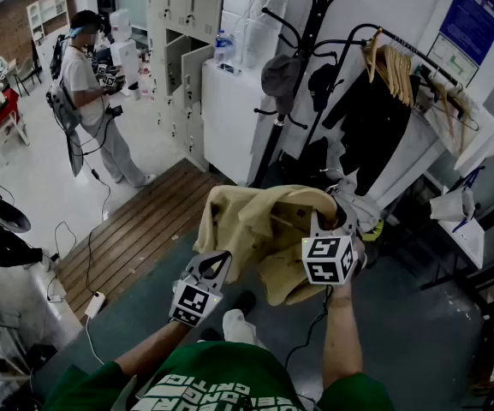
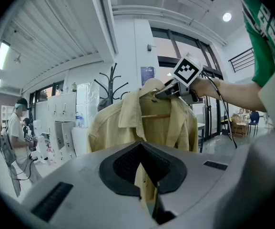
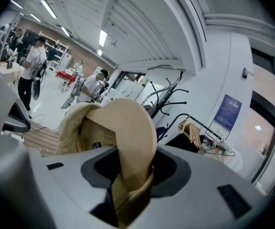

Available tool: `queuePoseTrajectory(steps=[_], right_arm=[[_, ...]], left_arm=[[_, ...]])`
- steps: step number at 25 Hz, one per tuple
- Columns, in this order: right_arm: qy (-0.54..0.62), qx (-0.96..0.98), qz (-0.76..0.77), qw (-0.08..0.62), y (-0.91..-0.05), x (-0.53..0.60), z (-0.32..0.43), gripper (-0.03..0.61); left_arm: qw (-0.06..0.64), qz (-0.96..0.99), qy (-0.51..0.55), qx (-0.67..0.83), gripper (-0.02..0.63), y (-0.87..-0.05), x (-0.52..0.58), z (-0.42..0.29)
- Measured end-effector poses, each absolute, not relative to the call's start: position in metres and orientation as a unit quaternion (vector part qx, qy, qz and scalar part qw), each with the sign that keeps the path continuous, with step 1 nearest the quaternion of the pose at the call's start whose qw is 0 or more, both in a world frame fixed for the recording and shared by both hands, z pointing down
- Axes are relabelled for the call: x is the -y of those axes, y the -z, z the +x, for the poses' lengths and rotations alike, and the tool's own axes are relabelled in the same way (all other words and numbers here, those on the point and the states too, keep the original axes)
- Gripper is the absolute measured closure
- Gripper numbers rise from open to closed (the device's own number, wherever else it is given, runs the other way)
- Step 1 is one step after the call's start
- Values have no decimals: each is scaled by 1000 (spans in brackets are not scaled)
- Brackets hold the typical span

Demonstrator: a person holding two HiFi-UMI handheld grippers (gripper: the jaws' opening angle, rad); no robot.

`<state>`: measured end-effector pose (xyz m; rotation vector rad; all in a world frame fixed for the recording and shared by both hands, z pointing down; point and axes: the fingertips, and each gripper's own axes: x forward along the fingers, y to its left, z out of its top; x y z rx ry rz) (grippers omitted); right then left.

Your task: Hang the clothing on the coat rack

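Head view: the left gripper (image 1: 215,262) reaches up from 6 o'clock and meets the lower edge of a tan jacket (image 1: 251,221) held in mid-air at the picture's centre. The right gripper (image 1: 325,219) meets the jacket's 3 o'clock side. A black coat rack (image 1: 305,50) stands at 12 o'clock from the jacket and well apart from it, with dark items on its hooks. A rail of hangers (image 1: 390,65) is at 2 o'clock, white lockers (image 1: 178,41) at 11 o'clock, and a person (image 1: 88,92) stands at 10 o'clock.

Left gripper view: the jaws are clamped together on a strip of the jacket's front edge, which runs down between the pads. The jacket hangs open-fronted on a wooden hanger (image 2: 155,115). The right gripper grips its top at 1 o'clock. The rack shows behind at 11 o'clock.

Right gripper view: the jaws are closed on a thick tan fold at the jacket's collar, which fills the gap between them. The rest of the jacket bulges to 10 o'clock, and the rack stands beyond at 1 o'clock.
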<state>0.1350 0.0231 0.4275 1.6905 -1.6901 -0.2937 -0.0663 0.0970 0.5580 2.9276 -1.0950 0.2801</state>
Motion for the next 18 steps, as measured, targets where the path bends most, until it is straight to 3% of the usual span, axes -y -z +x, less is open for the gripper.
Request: queuePoseTrajectory(steps=[18], right_arm=[[93,651,660,363,-438,31,139,413]], left_arm=[[22,933,-79,350,611,-550,-39,-71]])
